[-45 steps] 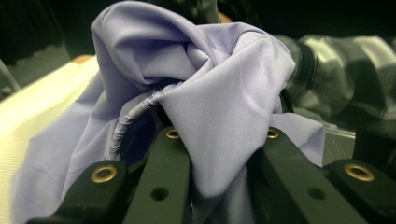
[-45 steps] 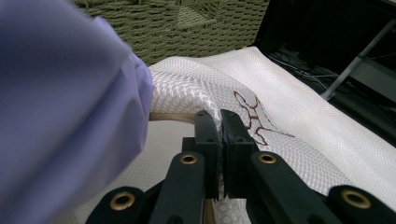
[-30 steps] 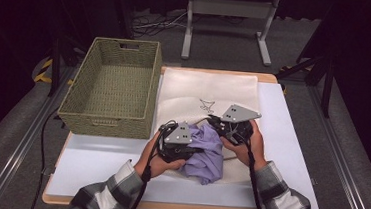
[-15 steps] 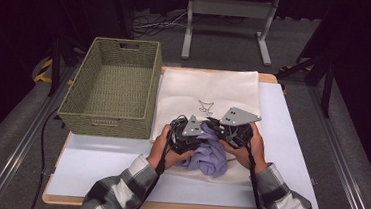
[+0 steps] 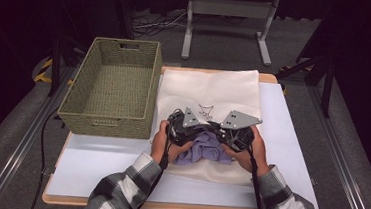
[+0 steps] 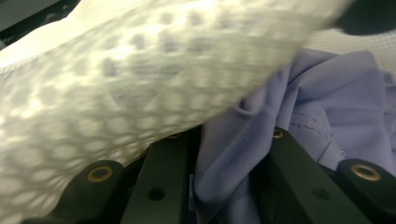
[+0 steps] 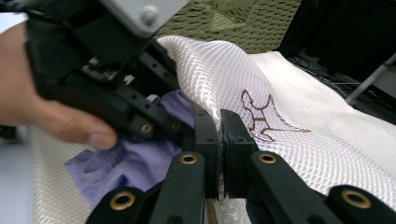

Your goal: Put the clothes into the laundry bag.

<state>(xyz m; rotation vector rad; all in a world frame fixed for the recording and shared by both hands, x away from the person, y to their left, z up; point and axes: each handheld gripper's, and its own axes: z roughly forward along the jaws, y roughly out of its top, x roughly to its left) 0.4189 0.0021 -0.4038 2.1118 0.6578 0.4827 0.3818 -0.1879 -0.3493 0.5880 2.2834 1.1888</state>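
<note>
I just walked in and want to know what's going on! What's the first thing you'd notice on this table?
The crumpled lilac cloth grabs the eye first, bunched at the near edge of the cream mesh bag spread over the white table. The left gripper and right gripper meet over it, the right one pinching the mesh edge. To the left stands a green woven basket, nothing showing inside.

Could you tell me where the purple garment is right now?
In the high view, the purple garment lies bunched on the white mesh bag, between both grippers, right of the wicker basket.
</note>
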